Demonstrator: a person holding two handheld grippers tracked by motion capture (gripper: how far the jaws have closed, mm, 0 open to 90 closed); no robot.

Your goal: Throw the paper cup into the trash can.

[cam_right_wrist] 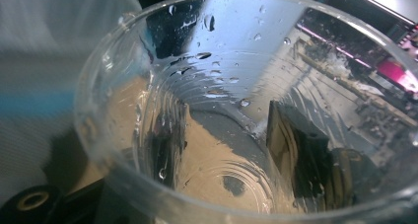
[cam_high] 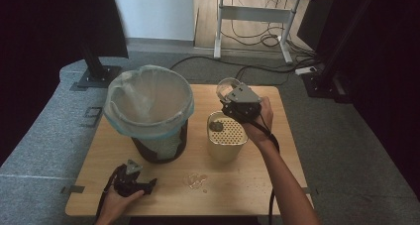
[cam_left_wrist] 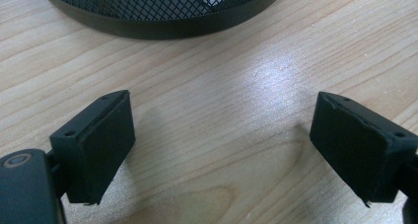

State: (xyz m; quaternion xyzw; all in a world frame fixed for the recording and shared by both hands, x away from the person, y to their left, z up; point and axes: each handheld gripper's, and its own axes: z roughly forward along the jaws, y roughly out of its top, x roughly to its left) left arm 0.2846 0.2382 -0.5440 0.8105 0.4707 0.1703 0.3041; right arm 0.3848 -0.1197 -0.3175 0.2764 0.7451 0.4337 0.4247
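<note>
Right gripper (cam_high: 233,100) is clamped on a clear plastic cup (cam_high: 226,87) just above centre of the high view, held over the beige perforated container (cam_high: 227,136) — water drops cling inside the cup (cam_right_wrist: 236,110). Left gripper (cam_high: 132,181) sits at lower left on the worktop (cam_high: 277,180) with its jaws wide apart, nothing between them. The lined mesh bin (cam_high: 148,111) stands left of centre, with a small puddle (cam_high: 195,180) near the front edge.

High view looks down over the table (cam_high: 163,185) — both gripper views sit close-up.
</note>
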